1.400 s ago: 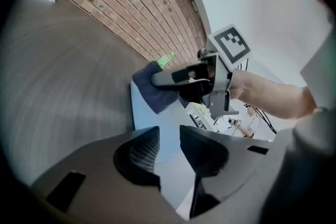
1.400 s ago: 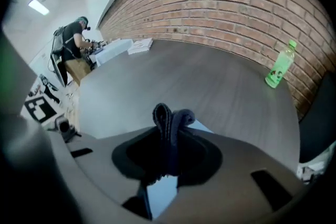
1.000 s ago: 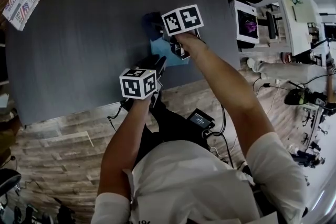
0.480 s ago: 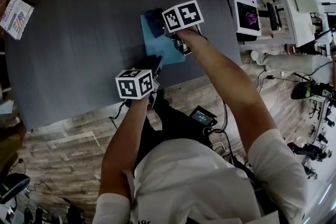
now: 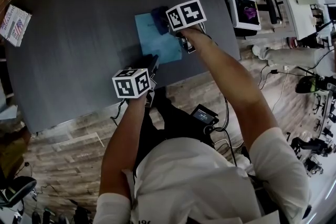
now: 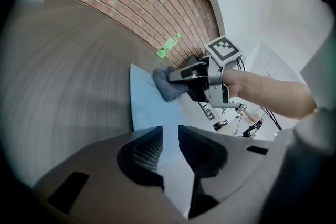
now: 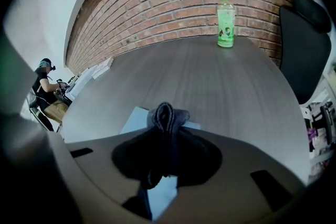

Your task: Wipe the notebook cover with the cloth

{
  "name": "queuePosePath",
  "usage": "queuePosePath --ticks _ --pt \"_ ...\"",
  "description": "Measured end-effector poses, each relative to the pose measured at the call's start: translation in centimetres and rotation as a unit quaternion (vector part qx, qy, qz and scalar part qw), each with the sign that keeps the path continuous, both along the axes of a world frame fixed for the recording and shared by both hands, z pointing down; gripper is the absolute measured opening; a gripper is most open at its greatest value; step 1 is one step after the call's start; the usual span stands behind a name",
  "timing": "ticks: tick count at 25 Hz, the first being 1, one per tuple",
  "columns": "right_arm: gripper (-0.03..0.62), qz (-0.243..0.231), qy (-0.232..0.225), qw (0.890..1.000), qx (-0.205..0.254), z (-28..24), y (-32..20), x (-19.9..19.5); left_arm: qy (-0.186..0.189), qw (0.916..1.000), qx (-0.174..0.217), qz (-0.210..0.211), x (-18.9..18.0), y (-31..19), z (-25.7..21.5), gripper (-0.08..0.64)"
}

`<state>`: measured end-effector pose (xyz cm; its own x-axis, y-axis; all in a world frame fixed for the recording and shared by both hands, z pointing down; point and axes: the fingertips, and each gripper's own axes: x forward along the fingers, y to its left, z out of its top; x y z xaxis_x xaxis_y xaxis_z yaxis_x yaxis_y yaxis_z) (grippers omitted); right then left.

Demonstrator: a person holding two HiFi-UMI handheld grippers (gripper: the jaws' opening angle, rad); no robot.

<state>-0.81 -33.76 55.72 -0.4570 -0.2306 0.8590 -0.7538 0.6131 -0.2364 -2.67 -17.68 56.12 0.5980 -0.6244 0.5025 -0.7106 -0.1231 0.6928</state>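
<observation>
Cloth pinched over notebook
Right gripper (image 7: 167, 131) clamps one cloth (image 7: 167, 113) on one notebook (image 5: 157, 42); left gripper (image 6: 170, 141) jaws, narrow, empty, just closing, at its near edge.

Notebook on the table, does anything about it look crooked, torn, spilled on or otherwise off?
Nothing stands out. The light blue notebook lies flat on the grey table, with no stain or tear visible on its cover. The dark cloth is bunched in the right gripper and rests on the cover.

Notebook (image 5: 155, 42) light blue; cloth (image 5: 158, 13) dark, perhaps navy.
</observation>
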Motion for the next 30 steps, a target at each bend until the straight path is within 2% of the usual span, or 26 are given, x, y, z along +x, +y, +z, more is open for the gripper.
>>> queuePosePath --ticks 20,30 --pt "0.1 0.01 0.079 0.995 0.063 -1.6 -0.7 6.8 -0.022 0.9997 0.005 0.014 0.9 1.4 -0.4 0.098" --pt "0.1 0.02 0.052 0.995 0.077 -4.1 0.5 6.8 -0.039 0.9989 0.022 0.016 0.1 2.5 -2.6 0.095"
